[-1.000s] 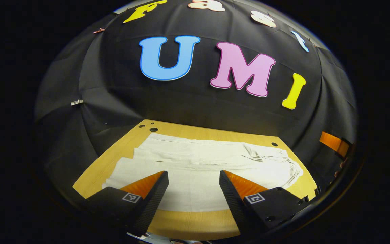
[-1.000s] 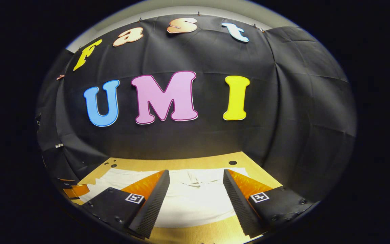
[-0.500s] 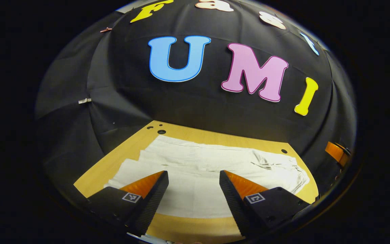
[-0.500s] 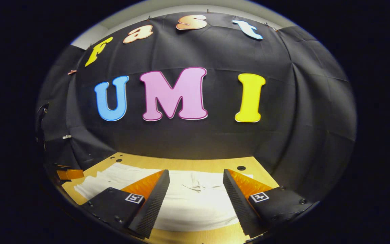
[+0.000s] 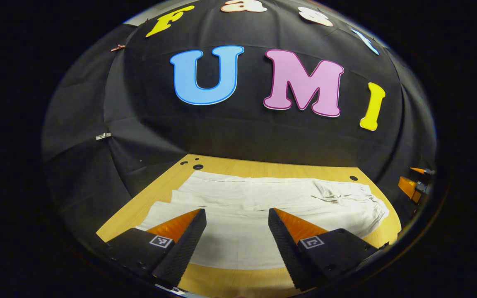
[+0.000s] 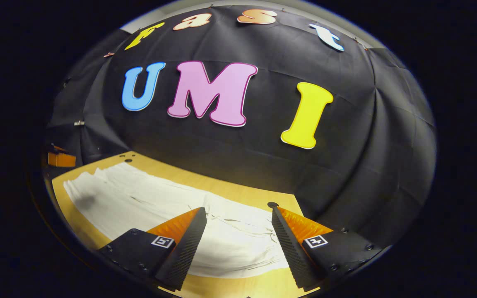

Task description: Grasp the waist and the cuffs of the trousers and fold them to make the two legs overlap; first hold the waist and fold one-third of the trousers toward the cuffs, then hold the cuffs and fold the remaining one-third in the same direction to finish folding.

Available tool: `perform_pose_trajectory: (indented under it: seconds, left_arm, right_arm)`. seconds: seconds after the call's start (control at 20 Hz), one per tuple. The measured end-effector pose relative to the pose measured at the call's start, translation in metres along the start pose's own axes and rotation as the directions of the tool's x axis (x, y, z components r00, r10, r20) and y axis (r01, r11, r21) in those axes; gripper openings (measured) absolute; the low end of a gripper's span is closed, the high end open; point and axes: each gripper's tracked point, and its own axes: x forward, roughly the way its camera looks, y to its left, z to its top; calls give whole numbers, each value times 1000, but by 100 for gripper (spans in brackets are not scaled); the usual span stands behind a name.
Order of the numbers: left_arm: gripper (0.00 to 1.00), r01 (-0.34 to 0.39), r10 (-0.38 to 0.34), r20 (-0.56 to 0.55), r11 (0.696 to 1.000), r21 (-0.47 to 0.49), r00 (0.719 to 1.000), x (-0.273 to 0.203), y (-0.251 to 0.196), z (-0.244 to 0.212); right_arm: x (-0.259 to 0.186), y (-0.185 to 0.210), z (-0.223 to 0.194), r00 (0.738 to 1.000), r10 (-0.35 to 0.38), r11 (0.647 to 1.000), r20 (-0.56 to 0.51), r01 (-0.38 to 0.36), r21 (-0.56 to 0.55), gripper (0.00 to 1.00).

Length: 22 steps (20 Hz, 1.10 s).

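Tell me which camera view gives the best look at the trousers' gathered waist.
The right gripper view: the wrinkled, gathered waist lies close, just ahead of the open right gripper. In the left gripper view the same waist sits far off at the right end of the trousers, small and bent by the lens.

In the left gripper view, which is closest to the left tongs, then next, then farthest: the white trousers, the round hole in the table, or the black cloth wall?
1. Trousers, just ahead of the left tongs.
2. Round hole, far-left table corner.
3. Black cloth wall, behind the table.
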Motion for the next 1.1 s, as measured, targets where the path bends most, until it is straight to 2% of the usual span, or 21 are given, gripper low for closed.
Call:
perform_pose_trajectory:
  seconds: [0.2,0.35,0.5,0.75,0.9,1.1]
  left_arm:
    - [96,29,-29,2,1000,1,1000,1,-12,-3]
    - [96,29,-29,-21,1000,-7,999,3,-17,-11]
    - [96,22,-23,-39,1000,-8,999,5,-19,-18]
    - [96,-2,1,-74,1000,-6,997,3,-13,-32]
    - [96,-30,27,-105,999,-24,994,3,-7,-40]
    - [96,-116,109,-129,992,-47,986,3,18,-43]
  right_arm:
    - [7,-42,-31,997,19,986,-70,-30,-165,98]
    - [11,-76,-65,988,-8,952,-151,-39,-303,98]
    - [9,-96,-101,973,-10,914,-229,-84,-397,98]
    - [12,-110,-155,943,10,802,-332,-206,-560,98]
    - [20,-103,-181,926,35,731,-375,-280,-623,98]
    - [28,-96,-210,905,46,651,-422,-348,-675,98]
